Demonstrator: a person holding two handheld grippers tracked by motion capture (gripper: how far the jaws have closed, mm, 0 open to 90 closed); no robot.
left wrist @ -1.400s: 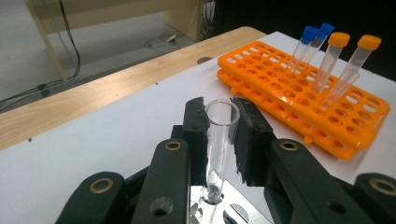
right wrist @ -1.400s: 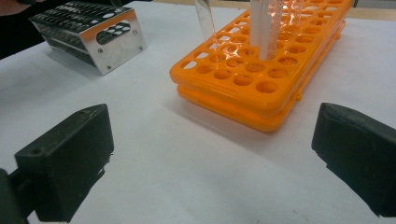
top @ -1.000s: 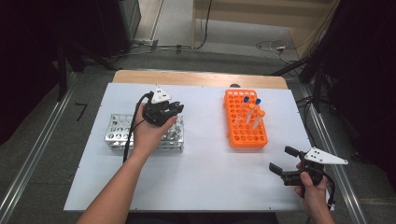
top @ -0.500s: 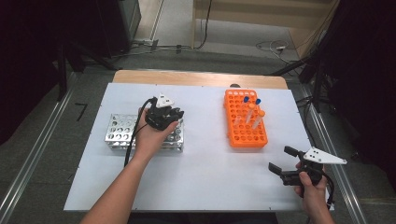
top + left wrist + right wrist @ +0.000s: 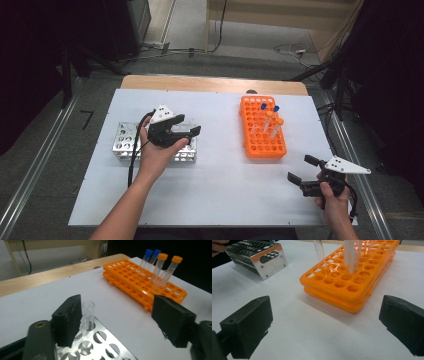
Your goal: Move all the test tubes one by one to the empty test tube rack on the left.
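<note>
I have the left gripper (image 5: 189, 136) over the right end of the metal rack (image 5: 125, 142), and its jaws have just been opening; they now stand wide apart. In the left gripper view a clear open-topped tube (image 5: 88, 315) stands upright in one of the rack's holes, right beside my left-hand jaw and well clear of the other, so nothing presses on it. Beyond it, across bare white table (image 5: 220, 175), sits the orange rack (image 5: 262, 130), with two blue-capped tubes (image 5: 150, 258) and two orange-capped tubes (image 5: 166, 263) standing upright near its far end. My right gripper (image 5: 301, 170) hovers low over the table near the front right corner, just off the near end of the orange rack, and its jaws are spread wide with nothing between them. Through the right gripper view I look past those jaws at the orange rack close ahead and the metal rack (image 5: 259, 257) farther off to the left.
</note>
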